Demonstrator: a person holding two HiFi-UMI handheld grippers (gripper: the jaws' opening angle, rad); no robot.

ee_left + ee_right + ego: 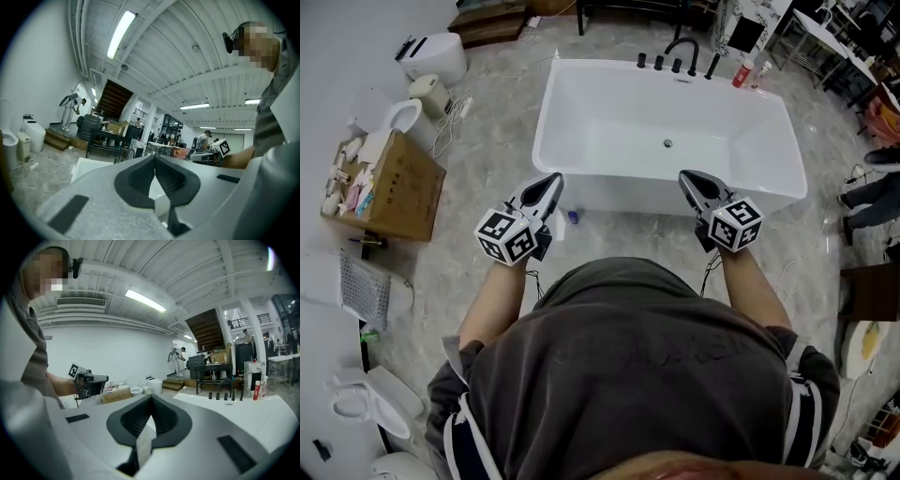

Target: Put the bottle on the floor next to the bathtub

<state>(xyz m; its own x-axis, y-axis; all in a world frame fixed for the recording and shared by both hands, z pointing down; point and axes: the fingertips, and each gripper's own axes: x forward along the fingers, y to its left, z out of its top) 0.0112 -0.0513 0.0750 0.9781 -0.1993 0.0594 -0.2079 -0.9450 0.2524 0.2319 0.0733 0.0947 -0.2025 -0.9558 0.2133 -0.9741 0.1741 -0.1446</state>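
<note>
Meeting tip to tip with nothing between them, the jaws of the right gripper [687, 176] are closed and empty, and the right gripper view shows the same. The jaws of the left gripper [551, 179] are likewise pressed together on nothing. Both grippers hang side by side over the near rim of the bathtub [628, 199], pointing across it. The bottle [742, 72], red and white, stands upright on the far rim of the bathtub near its right corner, just to the right of the black faucet handles [675, 64]. Its long axis therefore runs up and down. From the right jaws it lies ahead across the whole basin and somewhat to the right; in the right gripper view it shows well right of the jaw line [256, 390]. From the left jaws it lies further off and across to the right, so the right gripper is the nearer one and, as I judge it, the better placed to take it. That would call for opening the jaws and closing on the bottle's sides. The floor [487, 169] beside the bathtub has bare room on the left side.
</note>
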